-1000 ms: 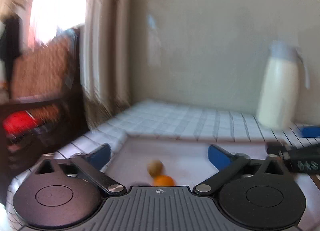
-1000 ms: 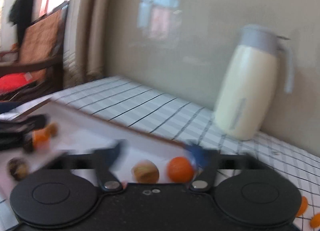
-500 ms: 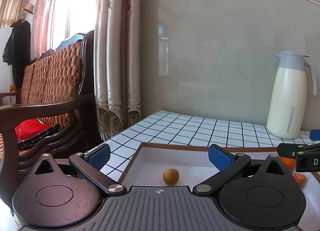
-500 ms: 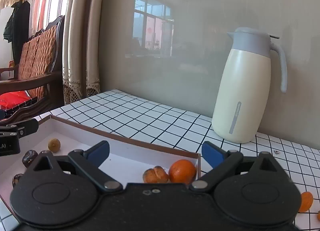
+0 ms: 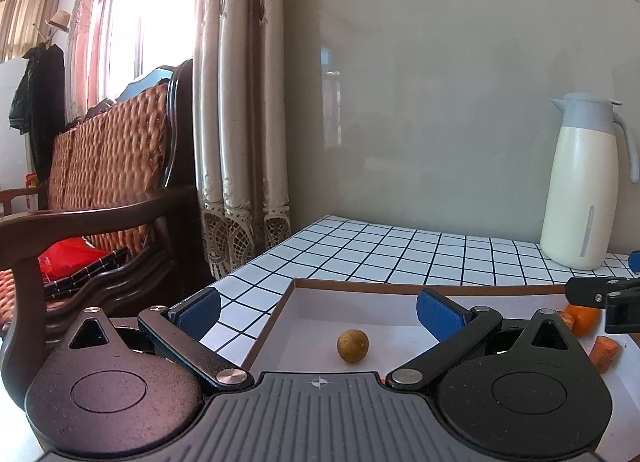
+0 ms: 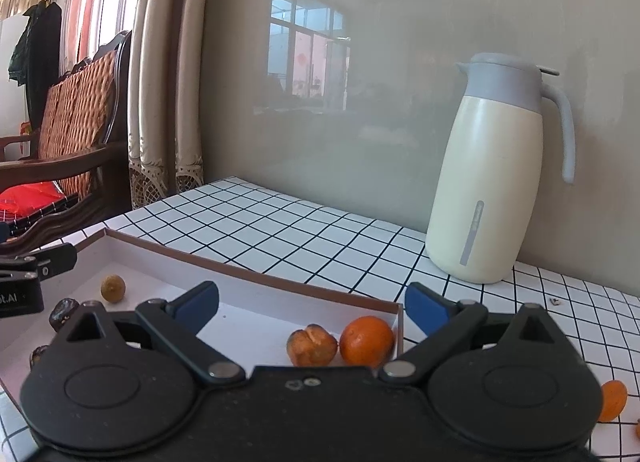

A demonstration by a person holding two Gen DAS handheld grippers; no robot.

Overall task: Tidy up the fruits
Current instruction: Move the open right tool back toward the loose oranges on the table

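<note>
A shallow white tray with a brown rim lies on the tiled table. A small tan round fruit rests in its left part, just ahead of my left gripper, which stands open and empty. At the tray's right end sit an orange and a brownish wrinkled fruit, between the fingers of my open, empty right gripper but lower than them. Dark dates lie at the tray's left. An orange piece lies on the table outside the tray.
A cream jug with a grey lid stands at the back right against the wall. A wicker-backed wooden chair and curtains are off the table's left edge. Bare tiled tabletop stretches behind the tray.
Both views were blurred and tilted a second ago and have since steadied and levelled. Both grippers have stayed open. The fruits in the tray lie where they were half a second ago.
</note>
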